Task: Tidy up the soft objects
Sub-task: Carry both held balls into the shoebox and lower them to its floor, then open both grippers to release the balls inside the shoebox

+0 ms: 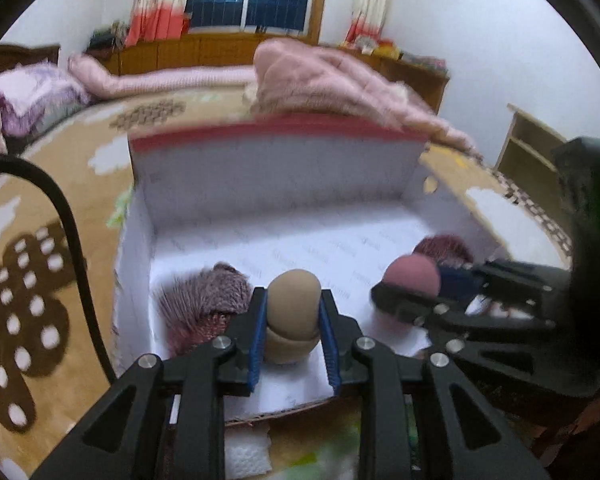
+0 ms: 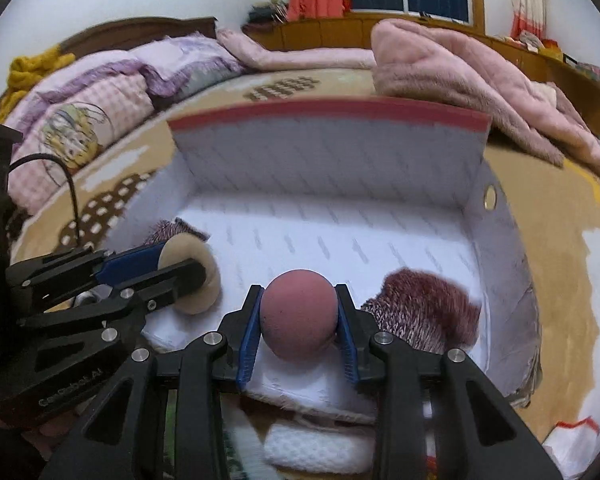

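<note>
My left gripper (image 1: 293, 312) is shut on a tan foam ball (image 1: 294, 316), squashed between its blue pads, over the near part of a white open box (image 1: 276, 184) with a red rim. My right gripper (image 2: 299, 316) is shut on a dusty-pink foam ball (image 2: 299, 314) above the same box (image 2: 332, 160). Each gripper shows in the other view: the right gripper (image 1: 412, 292) with its pink ball (image 1: 412, 278), the left gripper (image 2: 188, 280) with its tan ball (image 2: 198, 276). A mauve fuzzy knit piece (image 1: 208, 300) lies in the box at the left, a dark red one (image 2: 424, 308) at the right.
The box sits on a bed with a tan patterned cover (image 1: 60, 200). A pink fleece blanket (image 2: 460, 80) is heaped behind it, with purple and pink bedding (image 2: 100, 92) at the headboard. A black cable (image 1: 72, 232) runs at the left. A white knit item (image 2: 316, 448) lies below the box's near edge.
</note>
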`<state>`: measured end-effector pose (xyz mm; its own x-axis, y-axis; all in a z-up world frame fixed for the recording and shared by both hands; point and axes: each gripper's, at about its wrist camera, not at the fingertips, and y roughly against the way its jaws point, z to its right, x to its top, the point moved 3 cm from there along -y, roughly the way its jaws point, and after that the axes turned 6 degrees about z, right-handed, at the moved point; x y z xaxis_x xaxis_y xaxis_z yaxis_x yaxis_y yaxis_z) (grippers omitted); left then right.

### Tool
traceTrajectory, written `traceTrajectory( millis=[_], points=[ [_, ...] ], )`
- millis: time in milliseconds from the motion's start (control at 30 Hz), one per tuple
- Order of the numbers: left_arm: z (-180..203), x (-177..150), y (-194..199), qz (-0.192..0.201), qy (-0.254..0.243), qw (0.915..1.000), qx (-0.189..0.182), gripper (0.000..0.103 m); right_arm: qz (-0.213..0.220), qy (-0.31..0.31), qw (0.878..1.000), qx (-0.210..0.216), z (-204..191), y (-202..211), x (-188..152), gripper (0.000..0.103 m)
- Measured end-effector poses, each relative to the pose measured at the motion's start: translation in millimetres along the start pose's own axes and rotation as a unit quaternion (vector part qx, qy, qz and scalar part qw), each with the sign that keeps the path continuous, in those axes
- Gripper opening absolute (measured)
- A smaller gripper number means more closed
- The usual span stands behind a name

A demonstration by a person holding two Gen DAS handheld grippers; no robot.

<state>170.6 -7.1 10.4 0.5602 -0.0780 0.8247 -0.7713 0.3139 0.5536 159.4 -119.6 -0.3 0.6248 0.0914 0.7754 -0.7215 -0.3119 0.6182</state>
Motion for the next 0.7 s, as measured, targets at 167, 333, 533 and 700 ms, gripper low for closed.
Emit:
traceTrajectory(
  millis=[167,333,533,700],
  points=[
    [-3,-7,-10,-0.017,0.01,0.9998,0.005,0.029,0.002,0.004,1.0,-0.004,1,1,-2,0.035],
    [-5,-11,-9,-0.019,0.01,0.9997,0.012,0.036,0.008,0.005,1.0,-0.008,0,1,-2,0.035],
    [-7,-12,-6,-0.007,0.018,0.9994,0.03,0.047,0.021,0.003,1.0,-0.006,0,4,-2,0.037],
    [-7,-9,1,0.008,0.017,0.9988,0.045,0.052,0.042,-0.007,0.999,-0.005,2,11,0,0.046]
  ],
)
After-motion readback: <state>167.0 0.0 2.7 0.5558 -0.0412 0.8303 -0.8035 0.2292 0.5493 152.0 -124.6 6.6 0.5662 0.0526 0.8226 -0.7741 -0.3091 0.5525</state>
